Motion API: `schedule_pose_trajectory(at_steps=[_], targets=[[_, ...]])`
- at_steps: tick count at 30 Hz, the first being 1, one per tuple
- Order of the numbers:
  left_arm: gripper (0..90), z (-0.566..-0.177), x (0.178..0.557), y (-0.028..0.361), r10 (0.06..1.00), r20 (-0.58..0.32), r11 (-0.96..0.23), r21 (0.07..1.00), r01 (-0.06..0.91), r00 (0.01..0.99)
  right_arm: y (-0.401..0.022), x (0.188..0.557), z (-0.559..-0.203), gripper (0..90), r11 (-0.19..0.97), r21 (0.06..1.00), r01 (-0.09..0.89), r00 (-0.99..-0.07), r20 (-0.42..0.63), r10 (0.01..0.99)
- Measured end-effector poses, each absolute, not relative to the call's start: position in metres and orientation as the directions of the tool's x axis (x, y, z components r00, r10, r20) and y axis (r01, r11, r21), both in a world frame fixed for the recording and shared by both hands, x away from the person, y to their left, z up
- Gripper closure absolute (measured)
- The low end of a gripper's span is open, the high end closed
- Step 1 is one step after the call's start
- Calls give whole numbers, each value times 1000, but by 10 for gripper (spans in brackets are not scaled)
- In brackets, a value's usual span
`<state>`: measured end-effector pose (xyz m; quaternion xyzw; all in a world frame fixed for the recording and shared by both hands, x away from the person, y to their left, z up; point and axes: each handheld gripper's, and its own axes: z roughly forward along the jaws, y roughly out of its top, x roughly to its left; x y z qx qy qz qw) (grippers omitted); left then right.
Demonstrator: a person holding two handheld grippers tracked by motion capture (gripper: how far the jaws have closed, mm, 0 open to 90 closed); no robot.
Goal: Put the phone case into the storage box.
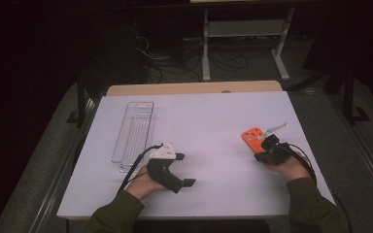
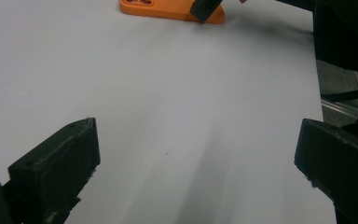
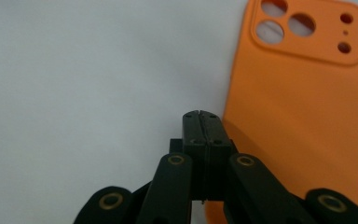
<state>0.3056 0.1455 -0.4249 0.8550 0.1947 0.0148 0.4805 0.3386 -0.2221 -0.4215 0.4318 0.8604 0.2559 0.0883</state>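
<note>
An orange phone case point(image 1: 251, 135) lies flat on the white table sheet point(image 1: 213, 121) at the right, camera cut-outs at its far end. My right gripper point(image 1: 267, 142) sits at the case's near right edge. In the right gripper view its jaws point(image 3: 200, 122) are shut with nothing between them, tips just left of the orange case point(image 3: 303, 102). My left gripper point(image 1: 184, 170) rests low at the front left, pointing right, jaws wide open and empty. The left gripper view looks between its jaws point(image 2: 196, 163) across bare sheet to the orange case point(image 2: 168, 9) and the right gripper's tip point(image 2: 206, 9).
A long clear plastic tray point(image 1: 133, 131) lies lengthwise at the left, just beyond the left hand. A wooden tabletop edge point(image 1: 194, 88) shows behind the sheet. Dark floor, cables and a white frame leg point(image 1: 206, 43) lie beyond the table.
</note>
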Motion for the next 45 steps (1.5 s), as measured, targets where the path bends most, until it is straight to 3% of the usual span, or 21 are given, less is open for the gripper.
schedule_pose_trajectory(at_steps=[3, 6, 9, 10, 11, 12, 13, 15, 16, 17, 19, 20, 21, 23, 28, 45], targets=[[0, -425, 305, 146, 350, -162, -456, 831, 319, 923, -224, 338, -416, 876, 482, 566, 669, -625, 77, 777], [0, -426, 305, 146, 351, -165, -460, 827, 323, 922, -222, 331, -407, 798, 434, 607, 665, -615, 117, 779], [0, -426, 306, 146, 343, -150, -468, 829, 307, 927, -217, 322, -399, 652, 416, 659, 626, -640, 130, 757], [0, -426, 305, 146, 346, -154, -464, 830, 311, 925, -217, 322, -399, 652, 416, 659, 626, -640, 130, 757], [0, -426, 305, 146, 346, -148, -465, 831, 306, 927, -213, 319, -398, 574, 405, 680, 611, -647, 133, 751], [0, -426, 305, 146, 346, -148, -465, 831, 306, 927, -213, 319, -398, 574, 405, 680, 611, -647, 133, 751], [0, -425, 305, 147, 353, -151, -461, 830, 312, 923, -209, 317, -399, 472, 396, 703, 590, -648, 121, 752], [0, -425, 304, 147, 355, -158, -456, 831, 318, 921, -207, 315, -401, 372, 383, 721, 578, -648, 119, 752], [0, -425, 304, 147, 355, -158, -456, 831, 318, 921, -207, 315, -401, 372, 383, 721, 578, -648, 119, 752], [0, -425, 304, 147, 354, -159, -454, 832, 318, 922, -207, 310, -404, 278, 360, 748, 558, -654, 129, 746], [0, -424, 303, 147, 353, -159, -450, 835, 317, 922, -206, 304, -405, 197, 344, 772, 534, -660, 126, 740], [0, -424, 303, 147, 353, -159, -450, 835, 317, 922, -206, 304, -405, 197, 344, 772, 534, -660, 126, 740], [0, -424, 304, 147, 352, -158, -451, 835, 315, 923, -206, 299, -408, 126, 322, 793, 518, -658, 127, 743], [0, -425, 303, 147, 352, -158, -452, 834, 316, 922, -206, 297, -409, 124, 316, 804, 504, -662, 126, 739], [0, -425, 302, 146, 348, -151, -454, 836, 307, 925, -206, 288, -422, 0, 319, 811, 491, -690, 139, 710], [0, -425, 304, 150, 366, -164, -449, 831, 328, 916, -201, 283, -423, 0, 337, 824, 455, -709, 107, 697]])
